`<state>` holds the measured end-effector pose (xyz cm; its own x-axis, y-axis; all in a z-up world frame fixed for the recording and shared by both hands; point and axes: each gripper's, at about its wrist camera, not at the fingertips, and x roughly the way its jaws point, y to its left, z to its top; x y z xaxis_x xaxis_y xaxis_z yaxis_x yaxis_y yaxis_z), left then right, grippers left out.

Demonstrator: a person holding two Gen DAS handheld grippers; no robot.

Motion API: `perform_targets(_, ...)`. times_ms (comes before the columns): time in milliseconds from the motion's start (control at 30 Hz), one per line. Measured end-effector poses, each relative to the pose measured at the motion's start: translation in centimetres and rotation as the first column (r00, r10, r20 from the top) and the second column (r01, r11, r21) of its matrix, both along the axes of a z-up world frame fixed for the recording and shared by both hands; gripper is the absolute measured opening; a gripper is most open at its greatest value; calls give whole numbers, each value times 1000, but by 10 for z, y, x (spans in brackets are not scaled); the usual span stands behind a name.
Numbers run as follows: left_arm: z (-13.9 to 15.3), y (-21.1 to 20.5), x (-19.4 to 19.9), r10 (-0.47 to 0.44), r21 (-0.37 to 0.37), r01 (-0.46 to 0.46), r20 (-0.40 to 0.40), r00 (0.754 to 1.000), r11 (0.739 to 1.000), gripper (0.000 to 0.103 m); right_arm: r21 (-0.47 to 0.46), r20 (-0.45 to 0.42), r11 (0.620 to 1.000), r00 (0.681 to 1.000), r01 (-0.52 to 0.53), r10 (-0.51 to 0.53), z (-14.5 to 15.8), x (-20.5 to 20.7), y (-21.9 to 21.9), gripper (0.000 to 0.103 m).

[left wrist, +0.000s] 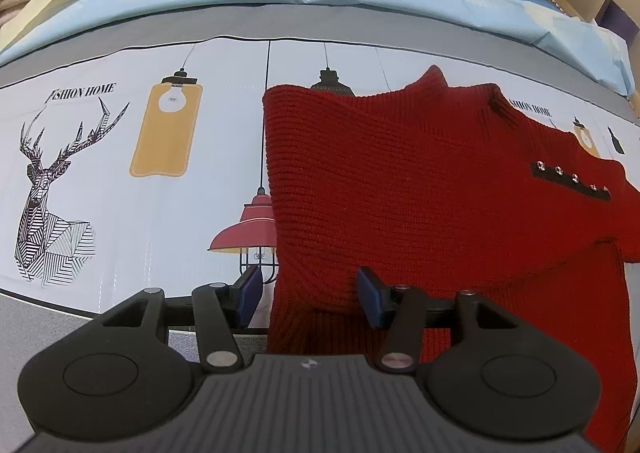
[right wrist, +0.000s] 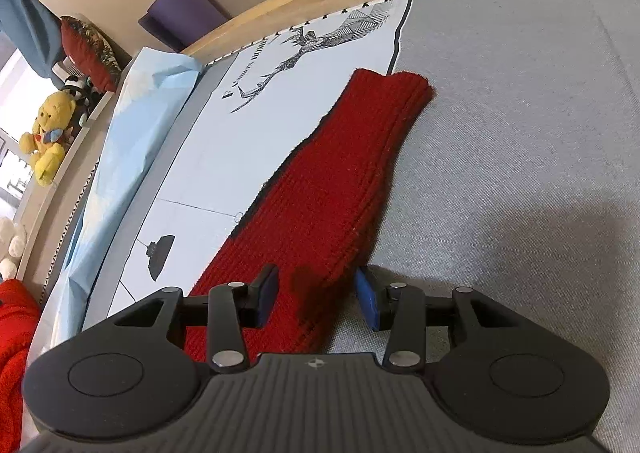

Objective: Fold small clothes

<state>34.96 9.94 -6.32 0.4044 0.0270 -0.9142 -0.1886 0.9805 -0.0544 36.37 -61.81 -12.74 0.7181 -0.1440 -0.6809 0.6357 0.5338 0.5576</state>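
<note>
A: Red ribbed knit, a small sweater (left wrist: 420,189), lies on the printed sheet (left wrist: 120,181) over the bed, its near hem reaching onto the grey mattress cover (right wrist: 520,133). Your left gripper (left wrist: 310,295) hangs over the near left corner of the body. Jaws spread, one blue pad off the knit's edge over the sheet, the other over the fabric; nothing pinched that I can see.

B: And your right gripper (right wrist: 318,299)?

A: It straddles the sweater's long folded part at its near end. Jaws apart, one pad on each side of the thick edge; I judge neither is pressing yet.

B: Risks from here?

A: If you close the right jaws on the top layer only, the stacked layers may slide apart and the fold may open. If the left jaws bite at the very edge, the loose knit may slip out on lifting. The sheet is smooth; catch it with a pad and it may drag under the garment.

B: Containers?

A: None in either view. Just a yellow plush bear (right wrist: 50,133) on a ledge (right wrist: 80,133), well apart from the work.
</note>
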Motion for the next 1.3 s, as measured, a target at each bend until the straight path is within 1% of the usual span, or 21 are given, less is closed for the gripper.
perform_targets(133,-1,0,0,1,2,-1,-3,1000,1000,58,11,3,1000,1000,18,-18,0,0,-2,42)
perform_targets(267,1,1,-1,0,0,0,0,1000,1000,58,-16,-22,999,999,40,-40,1,-3,1,21)
perform_targets(433,3,5,-1,9,-1,-9,0,1000,1000,58,-32,-16,998,998,55,-55,5,-2,5,13)
perform_targets(500,4,7,-2,11,-4,-11,1,1000,1000,58,-104,-10,994,999,37,-38,17,2,15,12)
perform_targets(600,9,11,-2,20,-13,-20,12,1000,1000,58,-288,26,957,999,-34,43,55,13,49,11)
perform_targets(667,13,14,-2,30,-19,-30,19,999,999,58,-428,84,896,982,-116,167,92,20,89,11)
perform_targets(700,15,15,-2,35,-22,-35,23,999,999,58,-496,116,852,960,-166,254,112,21,115,11)
perform_targets(733,16,17,-2,39,-25,-38,26,999,999,58,-552,145,803,923,-223,356,129,20,143,11)
perform_targets(767,17,18,-2,43,-28,-42,28,999,999,58,-606,172,742,865,-285,472,145,17,176,11)
perform_targets(800,19,20,-2,50,-33,-49,30,998,998,58,-659,192,667,780,-347,596,159,9,213,11)
perform_targets(833,20,22,-2,57,-39,-55,31,998,998,58,-702,199,590,685,-399,700,167,0,246,11)
perform_targets(900,24,27,-1,71,-54,-69,39,997,996,58,-769,198,410,428,-491,882,172,-29,312,12)
perform_targets(933,26,29,0,80,-59,-78,43,996,995,58,-761,192,351,328,-546,925,169,-39,336,13)
perform_targets(1000,31,36,0,100,-74,-96,55,993,993,58,-704,171,249,181,-665,968,158,-52,370,13)
perform_targets(1033,34,39,0,108,-83,-103,60,992,991,58,-665,177,231,150,-711,973,153,-56,381,14)
perform_targets(1067,36,42,0,118,-90,-112,65,991,990,58,-623,175,216,135,-752,975,149,-58,387,17)
perform_targets(1100,38,46,0,130,-97,-123,70,989,988,58,-574,154,199,134,-794,979,146,-57,394,17)
perform_targets(1167,41,52,0,146,-103,-138,76,986,985,58,-509,119,226,192,-831,974,150,-54,398,20)
perform_targets(1233,41,58,1,163,-106,-155,75,984,982,58,-423,71,306,305,-853,950,160,-47,392,24)
perform_targets(1267,40,60,0,172,-107,-164,75,982,981,58,-394,59,352,359,-849,932,164,-49,388,31)
perform_targets(1300,39,63,0,184,-109,-175,73,980,978,57,-356,40,422,437,-834,899,169,-47,379,41)
